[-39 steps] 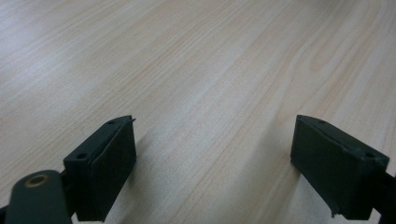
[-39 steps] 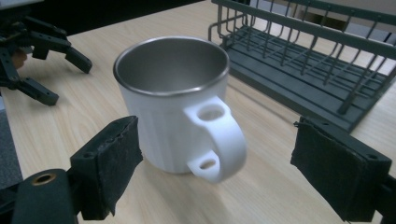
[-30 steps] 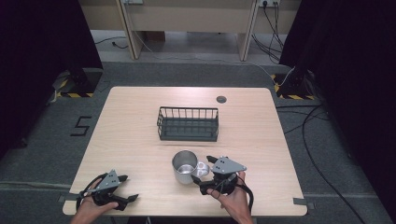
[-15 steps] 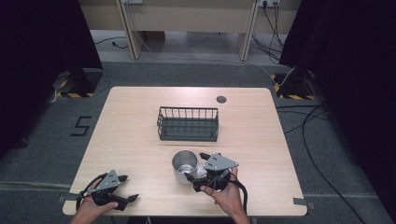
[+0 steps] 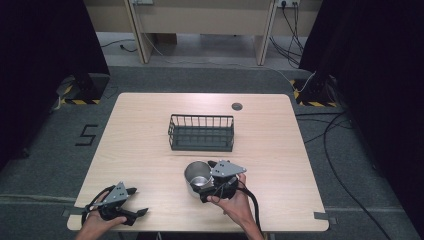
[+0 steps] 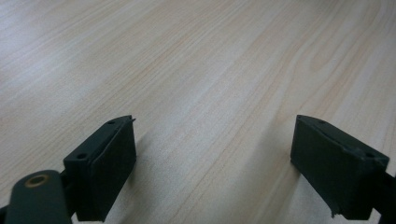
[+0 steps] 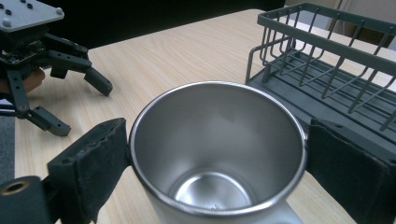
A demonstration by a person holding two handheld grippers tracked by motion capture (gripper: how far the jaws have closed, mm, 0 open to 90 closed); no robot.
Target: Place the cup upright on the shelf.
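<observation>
Now the right gripper [image 5: 212, 184] sits at about six o'clock on the table [image 5: 140, 145], beside a steel cup [image 5: 198, 176]. In the right gripper view its two black jaws stand on either side of the cup [image 7: 219, 154], one at nine o'clock of the rim and one at three o'clock. The jaws have just been opening, with the cup between them. The left pad looks to touch the rim, and the right pad is just beside it; whether they press on the steel cannot be told, so the grip reads as loosened rather than clamped. The cup stands upright, mouth up, and its bright inside is bare.

From the cup, a dark wire basket [image 5: 201, 132] lies at twelve o'clock, near but apart from it. In the right gripper view the basket [image 7: 327, 60] is at two o'clock, behind the cup.

Over at seven o'clock on the table, the left gripper [image 5: 131, 202] rests in the person's hand, well apart from the cup. Its jaws stand wide over bare wood [image 6: 196, 70] with nothing between them. The right gripper view shows that gripper [image 7: 77, 102] at ten o'clock, jaws spread.
</observation>
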